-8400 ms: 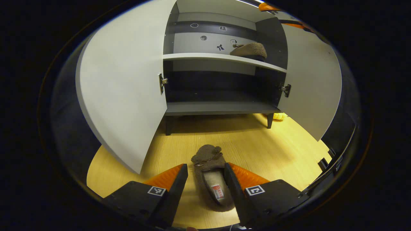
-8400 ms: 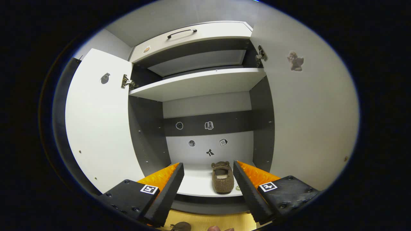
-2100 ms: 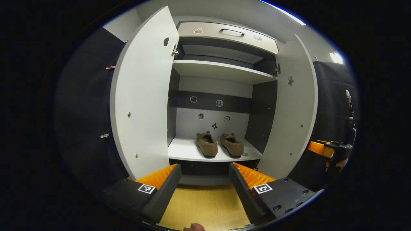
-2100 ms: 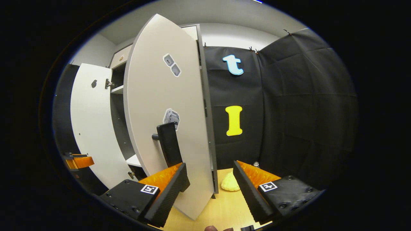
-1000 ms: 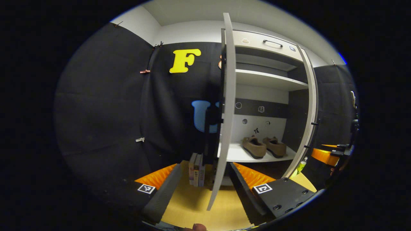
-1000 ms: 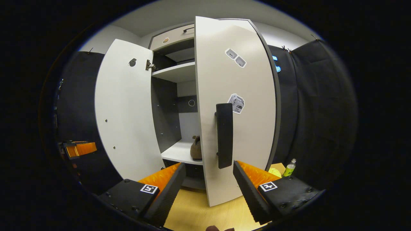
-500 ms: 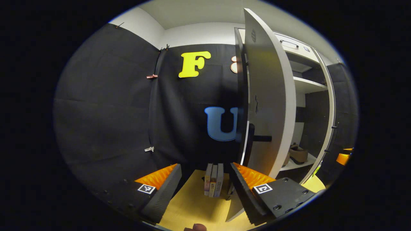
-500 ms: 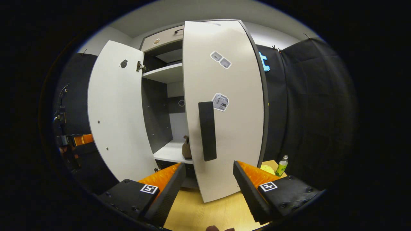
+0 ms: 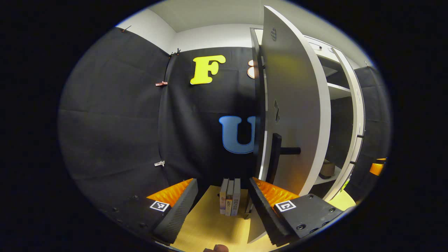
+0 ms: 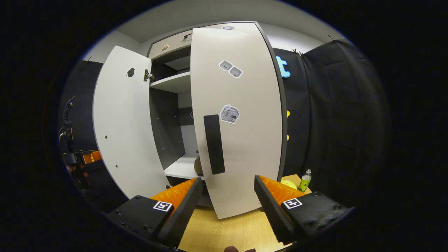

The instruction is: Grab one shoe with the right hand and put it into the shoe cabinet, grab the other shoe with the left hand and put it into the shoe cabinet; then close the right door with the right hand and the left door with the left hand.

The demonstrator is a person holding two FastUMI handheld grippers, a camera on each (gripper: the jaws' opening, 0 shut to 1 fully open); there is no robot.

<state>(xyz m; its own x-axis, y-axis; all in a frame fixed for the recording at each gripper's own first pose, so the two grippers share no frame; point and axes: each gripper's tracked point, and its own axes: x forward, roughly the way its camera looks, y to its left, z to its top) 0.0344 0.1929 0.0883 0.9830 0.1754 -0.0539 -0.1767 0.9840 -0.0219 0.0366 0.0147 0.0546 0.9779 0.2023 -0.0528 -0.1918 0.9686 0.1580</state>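
Wooden floor point(image 10: 224, 227), right door point(image 10: 241, 140) ajar, handle point(image 10: 214, 144) upright, shoe point(image 10: 198, 164) behind.

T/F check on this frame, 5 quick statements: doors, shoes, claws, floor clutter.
1. The right door is fully shut. False: it is partly closed, with a gap to the shelves beside it.
2. The left door stands wide open in the right gripper view. True.
3. The right claw is clamped on the door handle. False: its fingers are spread, with the handle beyond them.
4. A shoe sits on a shelf inside the cabinet. True.
5. Books stand on the floor beyond the left claw. True.
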